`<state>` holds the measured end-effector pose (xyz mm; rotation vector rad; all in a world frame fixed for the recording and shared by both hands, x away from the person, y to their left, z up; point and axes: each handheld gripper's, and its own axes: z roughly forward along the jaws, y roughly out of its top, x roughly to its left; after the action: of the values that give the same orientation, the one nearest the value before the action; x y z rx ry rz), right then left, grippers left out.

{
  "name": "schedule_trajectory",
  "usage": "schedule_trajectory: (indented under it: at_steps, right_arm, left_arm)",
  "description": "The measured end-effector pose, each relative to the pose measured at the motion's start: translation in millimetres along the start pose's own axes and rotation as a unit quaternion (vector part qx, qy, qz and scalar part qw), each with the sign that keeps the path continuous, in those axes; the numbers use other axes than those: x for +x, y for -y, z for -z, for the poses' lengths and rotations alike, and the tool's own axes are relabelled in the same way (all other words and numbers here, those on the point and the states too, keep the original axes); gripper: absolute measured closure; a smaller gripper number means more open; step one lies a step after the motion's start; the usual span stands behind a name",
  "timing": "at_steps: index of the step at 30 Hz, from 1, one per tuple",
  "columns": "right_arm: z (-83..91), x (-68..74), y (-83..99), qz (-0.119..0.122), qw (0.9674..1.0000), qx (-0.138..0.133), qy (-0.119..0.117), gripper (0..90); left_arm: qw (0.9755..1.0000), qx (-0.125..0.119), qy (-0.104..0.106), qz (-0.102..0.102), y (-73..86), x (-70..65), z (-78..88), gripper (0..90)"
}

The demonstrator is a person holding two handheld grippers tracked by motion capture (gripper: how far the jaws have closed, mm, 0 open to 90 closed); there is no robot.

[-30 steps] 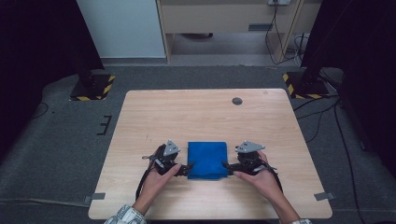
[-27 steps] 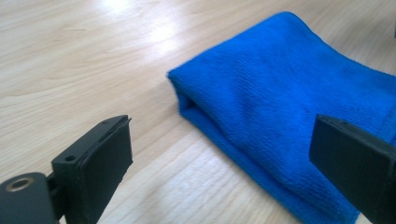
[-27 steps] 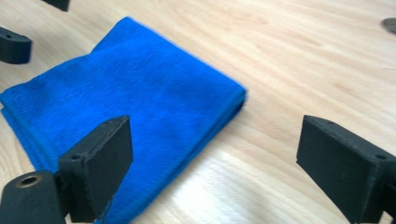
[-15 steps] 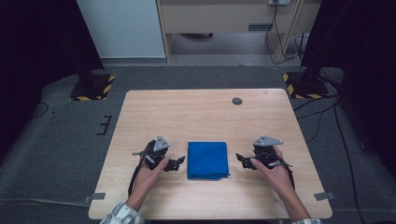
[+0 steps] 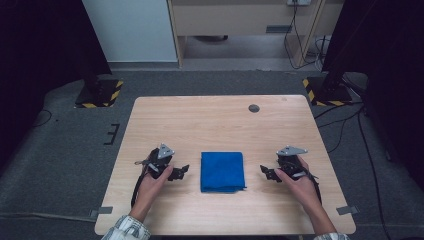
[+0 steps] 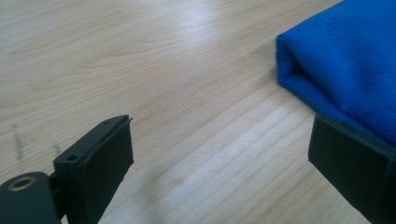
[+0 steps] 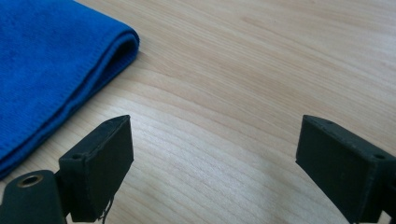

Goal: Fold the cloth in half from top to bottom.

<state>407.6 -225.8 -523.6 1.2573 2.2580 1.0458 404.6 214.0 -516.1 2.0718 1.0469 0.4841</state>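
With both jaws spread wide and empty, your left hand-held gripper (image 5: 181, 171) and right hand-held gripper (image 5: 266, 172) flank the folded blue cloth (image 5: 222, 171), equally near, its long axis running away from you on the pale wooden counter (image 5: 210, 120).

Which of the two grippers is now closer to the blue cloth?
The left gripper: a narrower strip of bare table separates it from the cloth than separates the right gripper from it. Both are open, touching nothing.

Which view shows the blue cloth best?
The high view: the whole folded blue cloth lies flat on the table, all four edges visible, between the two tools. The left gripper view shows just one folded corner at its right edge. The right gripper view shows a rounded fold and stitched edge at its left.
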Motion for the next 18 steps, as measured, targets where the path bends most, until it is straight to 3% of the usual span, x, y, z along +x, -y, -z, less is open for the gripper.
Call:
schedule_trajectory:
  at_steps: [4,9,10,14,18]
  right_arm:
    - [-2.4,-4.8,3.5,-0.003,1.0000,0.007,0.004,11.5]
    - [-8.7,-15.1,3.5,-0.023,0.9992,0.014,0.028,11.4]
    - [-10.4,-16.8,2.8,-0.023,0.9991,0.016,0.030,11.4]
    - [-14.8,-22.3,-0.1,-0.032,0.9987,0.019,0.034,11.5]
    - [-15.6,-29.9,-4.9,-0.043,0.9982,0.015,0.039,11.6]
  left_arm:
    - [0.9999,0.005,-0.014,0.005,3.9,9.7,-0.1,5.6]
    - [0.9992,0.013,-0.033,0.016,7.4,23.5,0.4,5.2]
    - [0.9986,0.019,-0.048,0.015,8.5,30.1,0.3,5.2]
    - [0.9977,0.033,-0.054,0.024,11.7,44.5,-2.1,5.2]
    - [0.9971,0.030,-0.061,0.034,11.5,53.3,-4.0,5.2]
